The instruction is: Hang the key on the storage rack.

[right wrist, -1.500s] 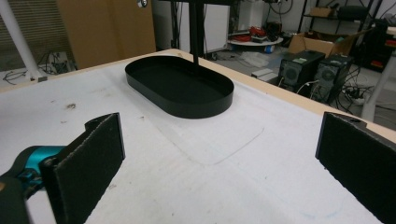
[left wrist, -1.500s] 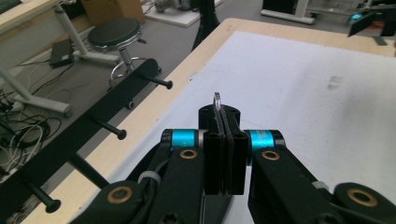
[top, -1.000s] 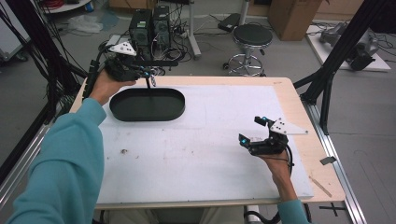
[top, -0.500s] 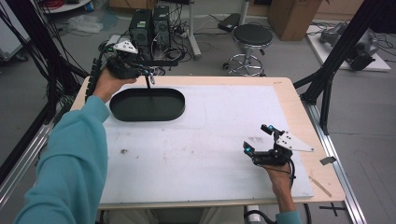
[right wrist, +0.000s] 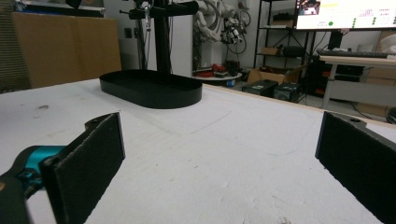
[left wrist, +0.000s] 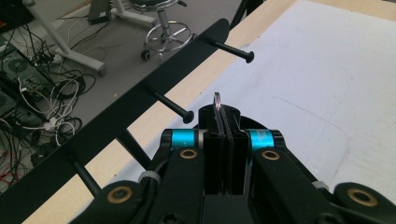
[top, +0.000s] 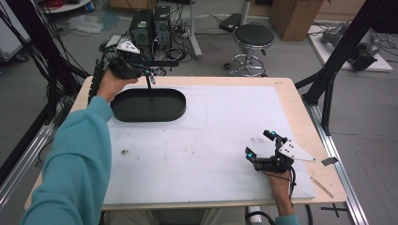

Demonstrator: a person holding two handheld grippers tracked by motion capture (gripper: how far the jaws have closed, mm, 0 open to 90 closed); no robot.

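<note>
Ring [left wrist: 216, 100] pinched in left gripper [left wrist: 223, 122] jaws | right gripper [top: 264, 146] jaws wide, empty

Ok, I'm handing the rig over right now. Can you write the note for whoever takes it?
Left gripper: shut on a small metal ring, held up beside the black rack, close to a peg.
Right gripper: open, holding nothing, low over the white mat at the near right.
The rack stands in the black oval tray.
Done: ring picked up.
Left: ring not yet on a peg; hanging it looks like the next step.
</note>
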